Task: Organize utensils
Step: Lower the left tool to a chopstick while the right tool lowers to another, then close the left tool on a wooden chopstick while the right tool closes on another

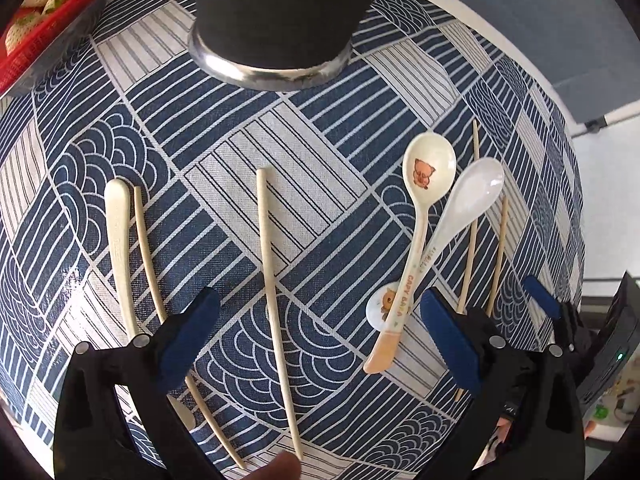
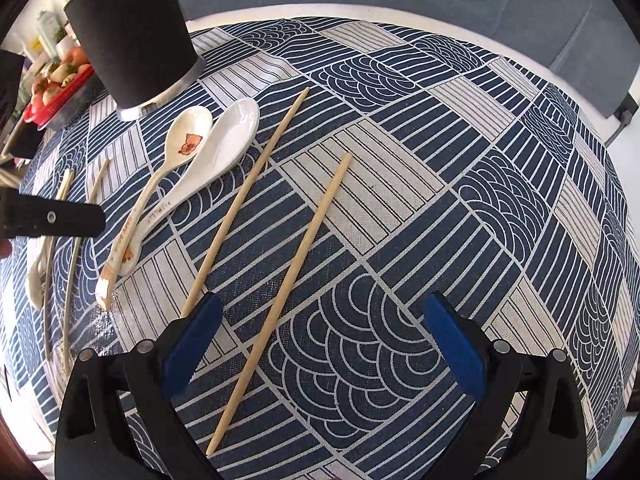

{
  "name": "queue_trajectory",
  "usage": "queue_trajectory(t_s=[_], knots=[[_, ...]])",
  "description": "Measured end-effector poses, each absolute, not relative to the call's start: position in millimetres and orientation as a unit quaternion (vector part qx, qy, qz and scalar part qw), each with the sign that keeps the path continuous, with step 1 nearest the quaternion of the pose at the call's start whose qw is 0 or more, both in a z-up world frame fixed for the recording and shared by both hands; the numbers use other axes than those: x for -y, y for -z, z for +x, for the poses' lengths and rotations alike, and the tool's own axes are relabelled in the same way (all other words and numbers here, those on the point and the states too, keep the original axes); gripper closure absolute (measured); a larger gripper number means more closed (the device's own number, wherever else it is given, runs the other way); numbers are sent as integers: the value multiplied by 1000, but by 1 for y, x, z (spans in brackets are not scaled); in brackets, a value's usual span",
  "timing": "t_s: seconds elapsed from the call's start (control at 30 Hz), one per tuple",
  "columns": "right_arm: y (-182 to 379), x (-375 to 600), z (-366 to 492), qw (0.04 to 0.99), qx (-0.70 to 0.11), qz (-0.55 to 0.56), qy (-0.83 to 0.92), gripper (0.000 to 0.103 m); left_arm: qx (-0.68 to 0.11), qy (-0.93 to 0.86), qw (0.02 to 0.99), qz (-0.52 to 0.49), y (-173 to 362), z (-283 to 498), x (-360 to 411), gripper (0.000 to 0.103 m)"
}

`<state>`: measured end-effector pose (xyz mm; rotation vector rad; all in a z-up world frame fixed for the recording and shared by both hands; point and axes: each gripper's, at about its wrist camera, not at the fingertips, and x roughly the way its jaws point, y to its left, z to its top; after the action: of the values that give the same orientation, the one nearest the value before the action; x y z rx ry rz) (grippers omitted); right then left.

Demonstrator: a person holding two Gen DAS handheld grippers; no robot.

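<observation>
Left wrist view: the left gripper (image 1: 318, 334) hovers with fingers spread wide over a chopstick (image 1: 276, 300) on the patterned tablecloth (image 1: 224, 128), two spoons (image 1: 424, 216) lying crossed nearby.

Right wrist view: the right gripper (image 2: 320, 340), fingers wide, empty, hangs above another chopstick (image 2: 286, 292); the black holder (image 2: 136, 32) stands beyond.

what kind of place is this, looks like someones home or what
Probably a dining table in a home. A patterned blue-and-white tablecloth covers it, spoons and chopsticks lie loose beside a black utensil holder, and a red basket of fruit sits at the table's edge.
</observation>
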<state>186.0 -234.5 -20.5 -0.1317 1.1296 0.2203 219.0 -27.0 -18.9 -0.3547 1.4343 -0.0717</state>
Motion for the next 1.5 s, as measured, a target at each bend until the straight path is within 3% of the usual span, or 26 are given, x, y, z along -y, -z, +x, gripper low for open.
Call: queue_trajectory(t_s=[0.3,0.33,0.37,0.43,0.5,0.6,0.73,0.83,0.87,0.93,1.5], knots=[[17,236,188,826,-547,-75,-116,7,-648,34,746,-150,16,214,27,6],[17,237,188,825,-548,-75,-116,8,-648,26,746,-150,15,212,24,12],[17,238,188,825,-548,-76,-117,8,-648,10,747,-150,13,212,23,26],[16,241,188,826,-546,-76,-117,13,-649,-11,744,-161,11,212,13,38],[14,245,190,827,-545,-74,-114,19,-650,-3,742,-163,11,214,9,38],[10,249,189,829,-543,-74,-115,37,-645,-9,748,-157,10,214,9,40],[6,245,186,824,-544,-86,-132,74,-641,-21,761,-96,10,210,20,48],[6,241,184,824,-543,-89,-138,94,-637,-33,768,-61,9,206,25,67],[7,242,184,825,-543,-84,-136,95,-635,-37,770,-49,9,205,25,81],[7,248,185,826,-543,-64,-137,97,-630,-27,775,-43,9,201,23,98],[-10,268,186,821,-546,4,-166,98,-625,2,778,-61,-2,177,9,99]])
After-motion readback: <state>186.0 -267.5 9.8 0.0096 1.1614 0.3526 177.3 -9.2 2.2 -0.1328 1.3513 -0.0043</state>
